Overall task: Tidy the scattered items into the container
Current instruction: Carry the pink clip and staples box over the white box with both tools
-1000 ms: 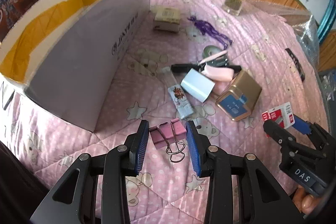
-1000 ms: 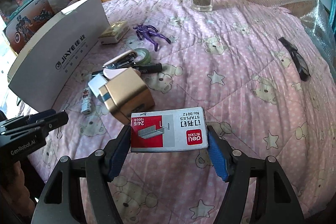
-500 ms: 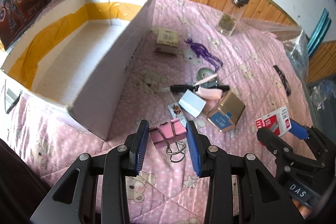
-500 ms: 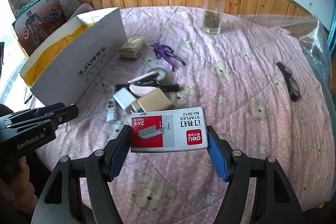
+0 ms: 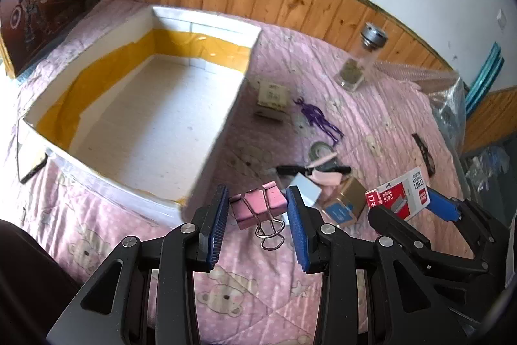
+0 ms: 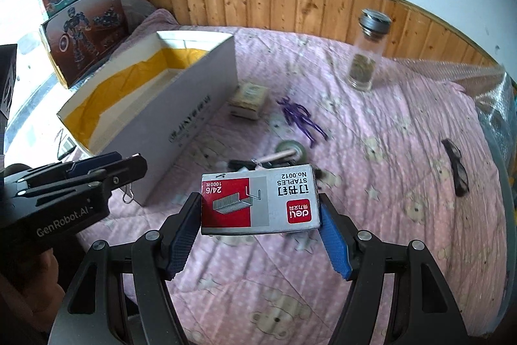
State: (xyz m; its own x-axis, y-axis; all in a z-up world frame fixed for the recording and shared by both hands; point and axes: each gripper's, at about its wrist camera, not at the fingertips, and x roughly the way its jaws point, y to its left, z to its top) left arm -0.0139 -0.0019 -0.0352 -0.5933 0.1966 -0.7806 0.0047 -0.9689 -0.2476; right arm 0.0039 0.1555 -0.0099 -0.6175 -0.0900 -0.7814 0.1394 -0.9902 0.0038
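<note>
My left gripper is shut on a pink binder clip and holds it in the air near the front right corner of the open white box. The box has a yellow-taped inner wall and shows nothing inside; it also shows in the right wrist view. My right gripper is shut on a red and grey staples box, held above the pink bedspread to the right of the box. The staples box also shows in the left wrist view.
On the bedspread lie a gold tin, a white block, a pink case, a black pen, a tape roll, a purple figure, a small carton, a glass jar and dark glasses.
Both grippers have risen with their loads, so the items below look smaller. The left gripper now looks down into the open box.
</note>
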